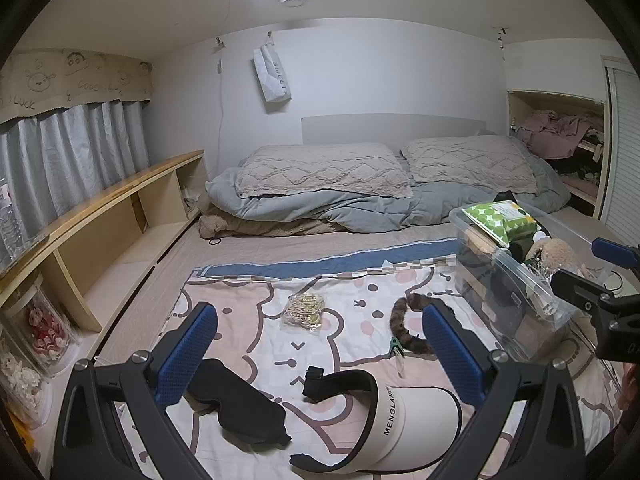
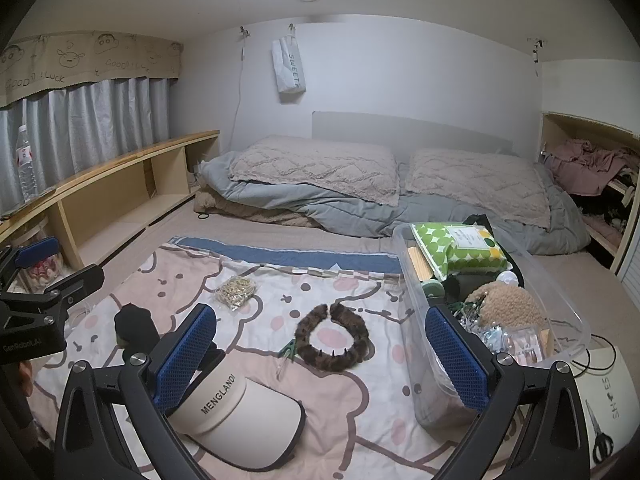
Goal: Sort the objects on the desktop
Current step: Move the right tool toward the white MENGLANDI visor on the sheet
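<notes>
Both the left gripper (image 1: 320,344) and right gripper (image 2: 320,344) hover released above the cream fabric sun visor (image 2: 240,412); the clear plastic storage bin (image 2: 568,304) sits right of it.

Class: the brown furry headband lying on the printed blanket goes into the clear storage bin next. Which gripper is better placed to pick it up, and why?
Probably the right gripper: its open fingers already frame the brown furry headband, and the clear storage bin sits beside it. The left gripper, also open, faces the visor.
</notes>
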### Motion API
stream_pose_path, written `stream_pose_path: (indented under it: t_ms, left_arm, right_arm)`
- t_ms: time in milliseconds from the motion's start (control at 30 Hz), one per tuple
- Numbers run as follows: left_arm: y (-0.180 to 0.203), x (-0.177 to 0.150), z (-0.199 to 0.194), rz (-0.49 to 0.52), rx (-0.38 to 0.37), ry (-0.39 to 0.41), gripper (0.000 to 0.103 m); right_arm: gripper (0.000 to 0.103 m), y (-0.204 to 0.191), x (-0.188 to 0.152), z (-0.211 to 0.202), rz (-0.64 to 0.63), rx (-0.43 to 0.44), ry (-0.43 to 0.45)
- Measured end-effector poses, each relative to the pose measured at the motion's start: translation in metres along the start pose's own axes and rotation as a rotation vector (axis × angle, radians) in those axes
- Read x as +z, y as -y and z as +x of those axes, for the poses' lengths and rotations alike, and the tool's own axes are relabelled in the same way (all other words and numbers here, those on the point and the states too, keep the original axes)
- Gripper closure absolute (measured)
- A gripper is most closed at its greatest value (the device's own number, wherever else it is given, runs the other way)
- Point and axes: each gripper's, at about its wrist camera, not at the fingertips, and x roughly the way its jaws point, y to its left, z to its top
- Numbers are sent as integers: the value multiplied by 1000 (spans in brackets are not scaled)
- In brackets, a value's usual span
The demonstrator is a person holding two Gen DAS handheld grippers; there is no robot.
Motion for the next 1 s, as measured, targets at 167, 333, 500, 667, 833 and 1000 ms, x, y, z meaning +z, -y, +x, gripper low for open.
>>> stream_pose_path:
  t_ms: [167,333,500,667,833,1000]
  left_arm:
    - [2,0,-2,-3,-22,26,0]
    - [6,-2,-6,7,-34,81,0]
    - [9,-8,-3,46,-51,61,0]
    - [18,-26,12,115,-85,-46,0]
    - [31,-50,24,205,-77,-128,0]
    - [38,-68,36,255,-93,-212,0]
  right_arm:
    - [0,0,0,0,3,6,1]
    - [0,1,0,1,9,25,6]
    - [0,3,-4,7,-11,50,5]
    - [0,5,-20,34,6,156,-106]
    - [0,0,-40,60,-20,203,-222]
    - [0,0,-60,94,16,270,-405]
